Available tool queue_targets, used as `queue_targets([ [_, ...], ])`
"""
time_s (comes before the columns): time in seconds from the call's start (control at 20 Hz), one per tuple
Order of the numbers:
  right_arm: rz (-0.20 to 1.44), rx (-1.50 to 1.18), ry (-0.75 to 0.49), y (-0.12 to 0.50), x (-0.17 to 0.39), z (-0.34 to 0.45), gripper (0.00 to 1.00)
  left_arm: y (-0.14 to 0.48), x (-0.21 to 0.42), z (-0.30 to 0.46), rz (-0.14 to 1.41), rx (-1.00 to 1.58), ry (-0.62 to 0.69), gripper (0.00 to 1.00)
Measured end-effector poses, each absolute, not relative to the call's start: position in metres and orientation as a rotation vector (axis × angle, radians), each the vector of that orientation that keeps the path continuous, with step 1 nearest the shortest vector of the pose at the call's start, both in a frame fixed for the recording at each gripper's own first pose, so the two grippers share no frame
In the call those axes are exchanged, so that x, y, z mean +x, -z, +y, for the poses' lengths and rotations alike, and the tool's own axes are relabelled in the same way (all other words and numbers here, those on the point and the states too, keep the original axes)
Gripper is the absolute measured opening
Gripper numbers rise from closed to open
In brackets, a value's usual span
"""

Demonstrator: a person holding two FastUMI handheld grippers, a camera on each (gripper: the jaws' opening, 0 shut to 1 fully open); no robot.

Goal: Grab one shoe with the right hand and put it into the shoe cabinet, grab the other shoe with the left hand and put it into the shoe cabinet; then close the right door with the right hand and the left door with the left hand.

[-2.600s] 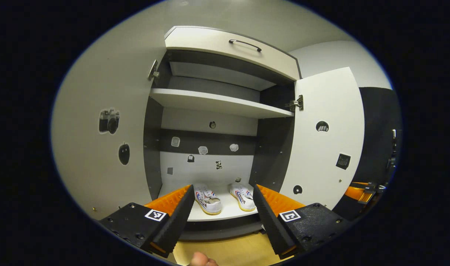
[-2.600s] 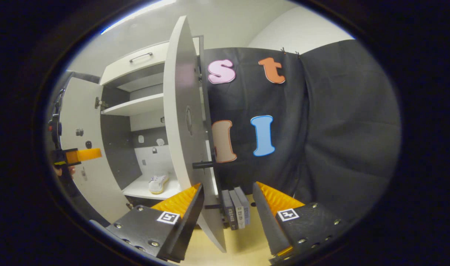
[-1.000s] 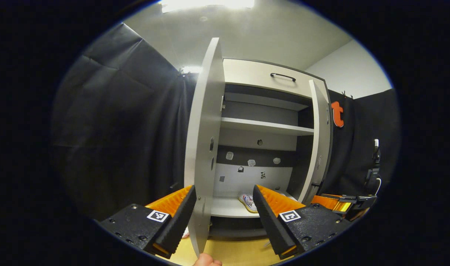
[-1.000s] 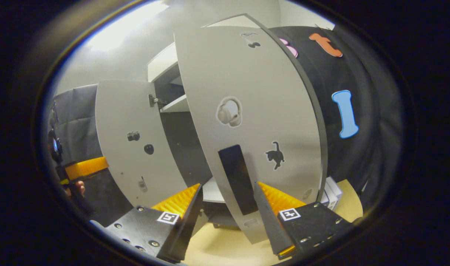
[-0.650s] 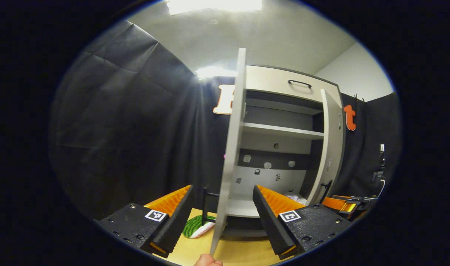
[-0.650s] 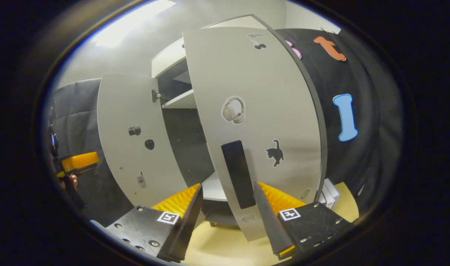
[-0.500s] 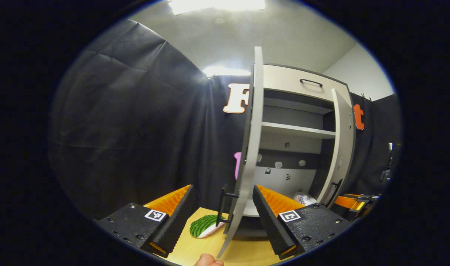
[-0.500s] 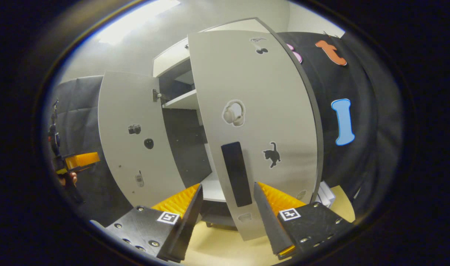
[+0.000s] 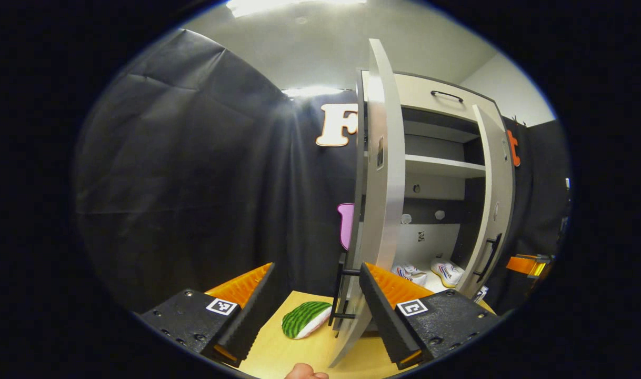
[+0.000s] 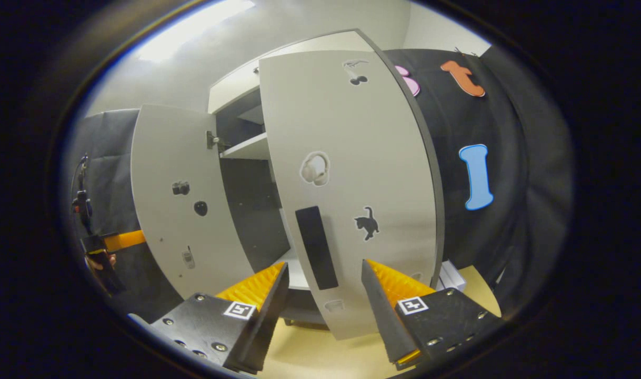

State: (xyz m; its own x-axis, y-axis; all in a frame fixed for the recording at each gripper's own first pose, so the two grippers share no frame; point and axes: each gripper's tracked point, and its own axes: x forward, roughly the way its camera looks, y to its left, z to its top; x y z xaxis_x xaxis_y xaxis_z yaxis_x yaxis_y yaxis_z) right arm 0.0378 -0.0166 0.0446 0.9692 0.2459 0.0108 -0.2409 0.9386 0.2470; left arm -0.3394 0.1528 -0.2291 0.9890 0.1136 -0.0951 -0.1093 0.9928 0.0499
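Both shoes (image 9: 428,272) sit on the cabinet's bottom shelf; both doors stand ajar. The right hand-held gripper (image 10: 323,284), fingers apart, faces the right door (image 10: 352,173) (push flat beside the handle, steadily)

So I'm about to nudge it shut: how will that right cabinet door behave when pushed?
The right door looks like a stiff flat panel, so it probably won't flex. Hung on hinges, it should swing rather than slide. The open right gripper sits at its handle.
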Motion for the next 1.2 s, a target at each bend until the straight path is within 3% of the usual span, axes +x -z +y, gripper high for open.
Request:
queue_targets([
  [0.65,0.020,0.271,-0.258,-0.041,0.058,-0.004,0.83,0.227,-0.343,0.127,0.116,0.010,0.114,0.94],
  [0.85,0.012,0.261,-0.210,-0.041,0.055,-0.023,0.83,0.229,-0.338,0.118,0.112,0.007,0.220,0.94],
  [1.2,0.006,0.271,-0.082,-0.036,0.043,-0.074,0.83,0.227,-0.321,0.128,0.099,0.033,0.222,0.94],
])
